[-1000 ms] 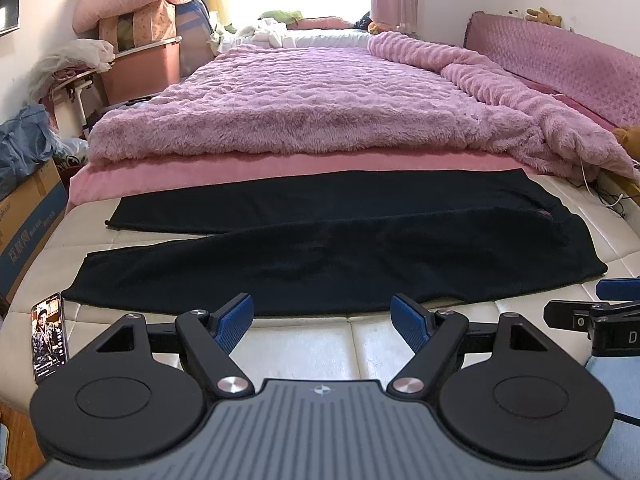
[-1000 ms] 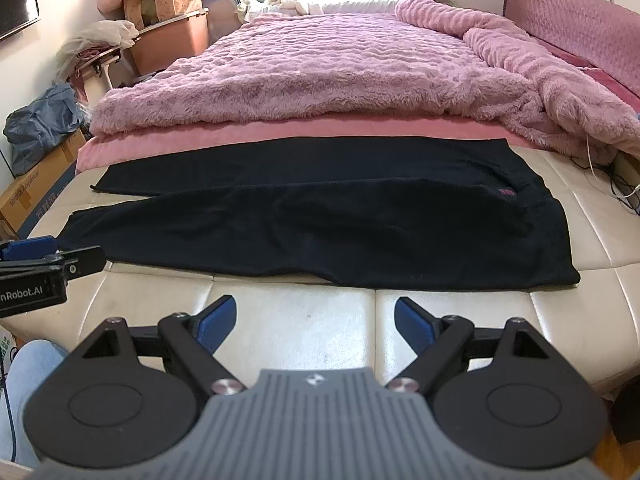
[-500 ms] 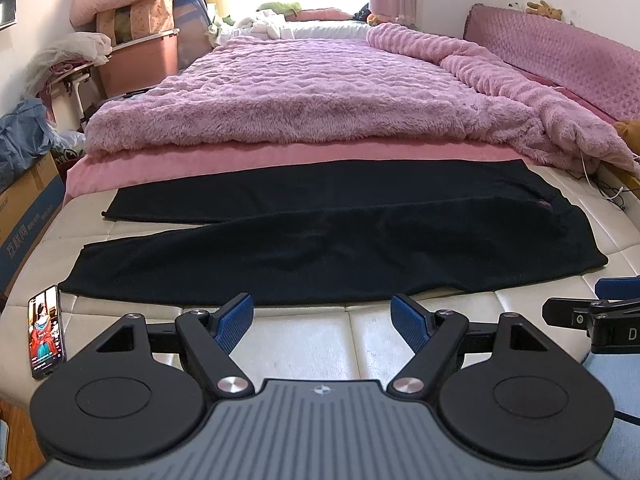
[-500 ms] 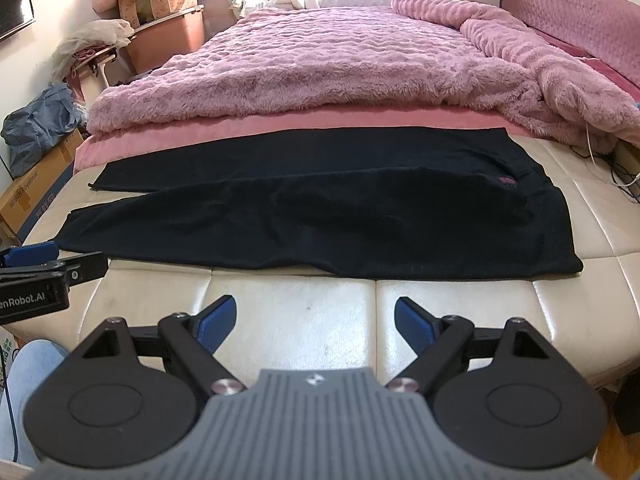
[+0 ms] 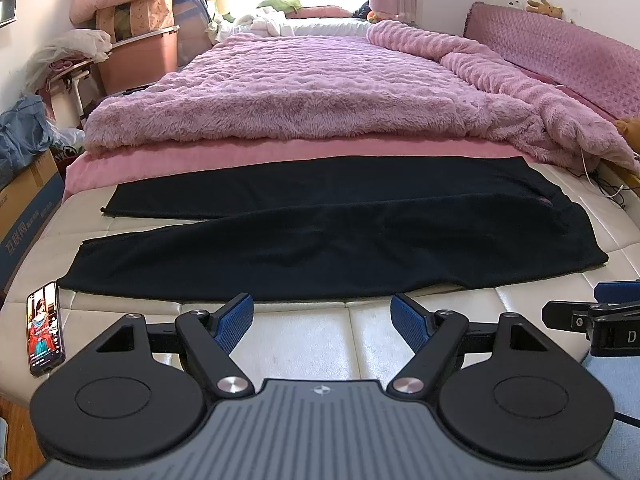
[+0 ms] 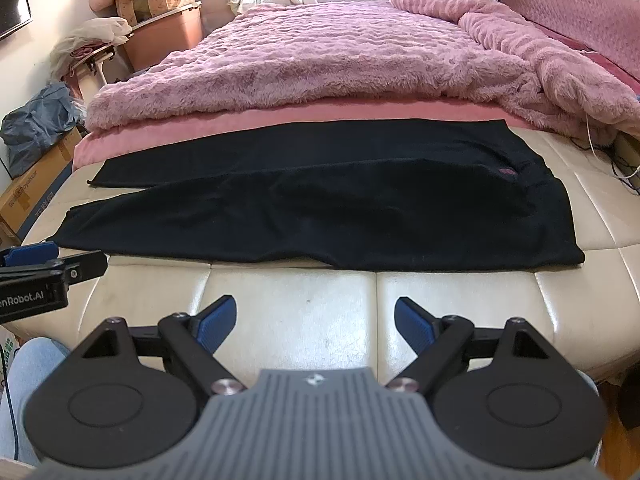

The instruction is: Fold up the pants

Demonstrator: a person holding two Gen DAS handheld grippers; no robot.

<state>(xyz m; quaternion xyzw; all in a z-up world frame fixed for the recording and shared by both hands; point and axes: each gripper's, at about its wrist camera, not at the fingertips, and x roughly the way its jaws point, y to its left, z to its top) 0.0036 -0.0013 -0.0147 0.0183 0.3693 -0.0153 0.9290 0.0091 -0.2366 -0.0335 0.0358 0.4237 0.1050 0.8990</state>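
Observation:
Black pants (image 5: 320, 236) (image 6: 320, 208) lie flat across the cream mattress (image 5: 316, 340) (image 6: 296, 312), legs running to the left and waist at the right. My left gripper (image 5: 322, 320) hovers open over bare mattress just short of the near leg's hem edge, nothing between its blue pads. My right gripper (image 6: 316, 324) is likewise open and empty, in front of the pants' near edge. Each gripper's fingertip shows at the edge of the other's view: the right gripper (image 5: 592, 316) and the left gripper (image 6: 52, 264).
A fluffy pink blanket (image 5: 320, 96) covers the bed beyond the pants. A phone (image 5: 45, 328) with a lit screen lies on the mattress's near left corner. Cardboard boxes (image 5: 24, 200) and stacked storage stand at the left. Cables (image 6: 616, 160) trail at the right edge.
Both views shifted very slightly, so the pants sit a touch farther up in frame. The pants lie as before and both grippers stay open.

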